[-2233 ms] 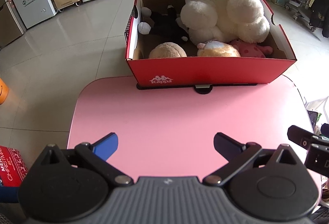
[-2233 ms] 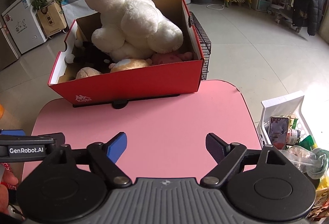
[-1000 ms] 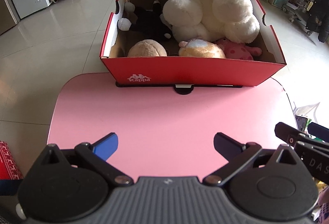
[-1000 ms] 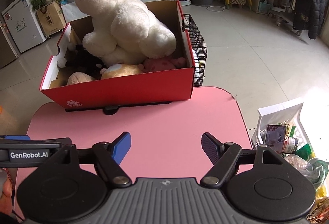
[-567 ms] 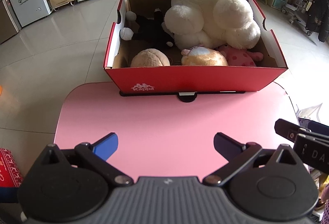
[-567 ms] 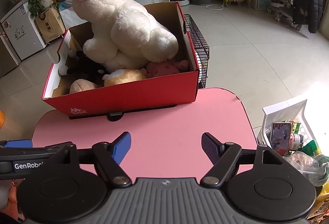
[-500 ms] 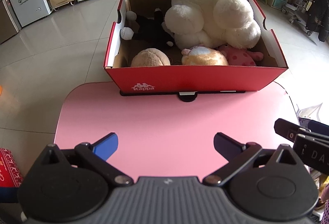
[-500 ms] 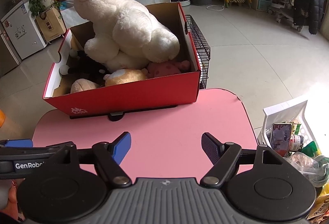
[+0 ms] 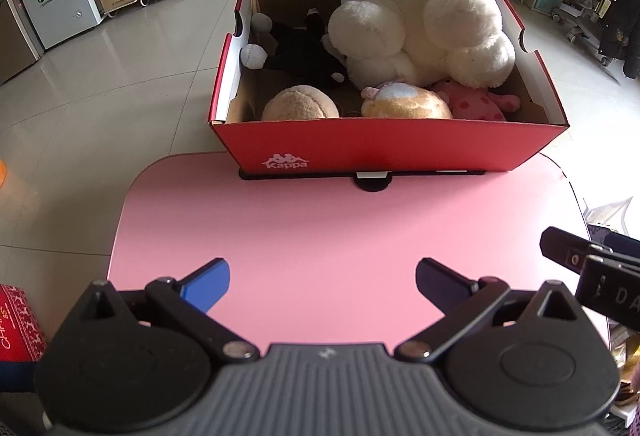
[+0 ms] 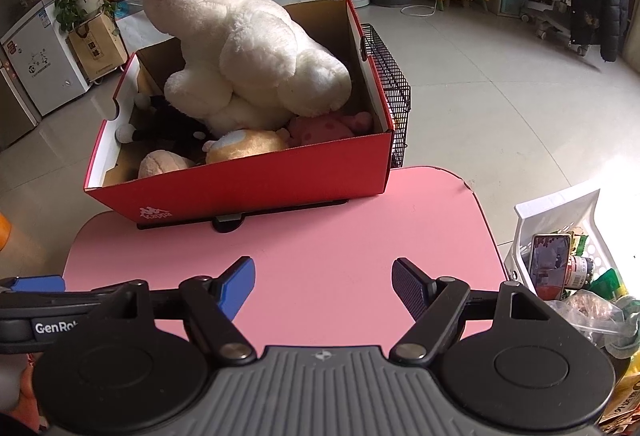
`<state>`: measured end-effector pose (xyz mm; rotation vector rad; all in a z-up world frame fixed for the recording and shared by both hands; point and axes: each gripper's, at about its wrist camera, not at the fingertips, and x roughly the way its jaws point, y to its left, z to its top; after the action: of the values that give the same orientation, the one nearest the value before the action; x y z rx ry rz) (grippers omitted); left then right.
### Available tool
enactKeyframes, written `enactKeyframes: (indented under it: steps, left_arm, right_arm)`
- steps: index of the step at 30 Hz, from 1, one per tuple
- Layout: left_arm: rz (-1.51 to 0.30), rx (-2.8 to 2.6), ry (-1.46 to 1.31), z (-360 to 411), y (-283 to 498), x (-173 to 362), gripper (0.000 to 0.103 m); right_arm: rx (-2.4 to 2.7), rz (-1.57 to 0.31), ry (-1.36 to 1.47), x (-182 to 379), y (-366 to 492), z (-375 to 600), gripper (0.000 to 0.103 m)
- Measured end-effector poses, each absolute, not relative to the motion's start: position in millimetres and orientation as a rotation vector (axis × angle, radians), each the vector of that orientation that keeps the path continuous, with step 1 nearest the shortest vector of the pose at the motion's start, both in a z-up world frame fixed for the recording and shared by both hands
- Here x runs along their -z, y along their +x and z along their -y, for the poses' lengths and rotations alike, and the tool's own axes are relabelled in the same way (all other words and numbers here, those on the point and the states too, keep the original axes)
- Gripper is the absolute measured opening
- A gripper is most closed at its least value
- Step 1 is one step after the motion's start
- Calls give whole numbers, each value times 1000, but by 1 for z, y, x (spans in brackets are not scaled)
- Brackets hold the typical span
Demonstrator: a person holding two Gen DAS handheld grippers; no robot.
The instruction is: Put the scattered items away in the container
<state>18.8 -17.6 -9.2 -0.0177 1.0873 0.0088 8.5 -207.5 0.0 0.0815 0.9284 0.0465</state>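
A smooth, matt pink desk (image 9: 340, 228) is carrying a red cardboard box (image 9: 384, 147) with a raw brown inside, holding a fluffy white plush bear (image 10: 248, 47) and smaller cloth toys. The floor's glossy tiles (image 10: 500, 83) are reflecting daylight, while a black wire-mesh cage (image 10: 392, 91) is showing beside the box.

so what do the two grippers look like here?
Left gripper and right gripper match: ribbed grey body, black linkage arms with silver pivot pins, round black discs, one blue pad and one dark textured pad. White "GenRo" lettering shows on the left one's side.
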Motion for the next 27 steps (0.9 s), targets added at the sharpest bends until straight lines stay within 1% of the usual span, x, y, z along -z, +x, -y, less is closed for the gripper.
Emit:
enactKeyframes:
  steps: [27]
  left_arm:
    - [-1080, -5, -5, 17, 18, 9, 103]
  right_arm:
    - [-49, -936, 73, 2, 9, 206, 76]
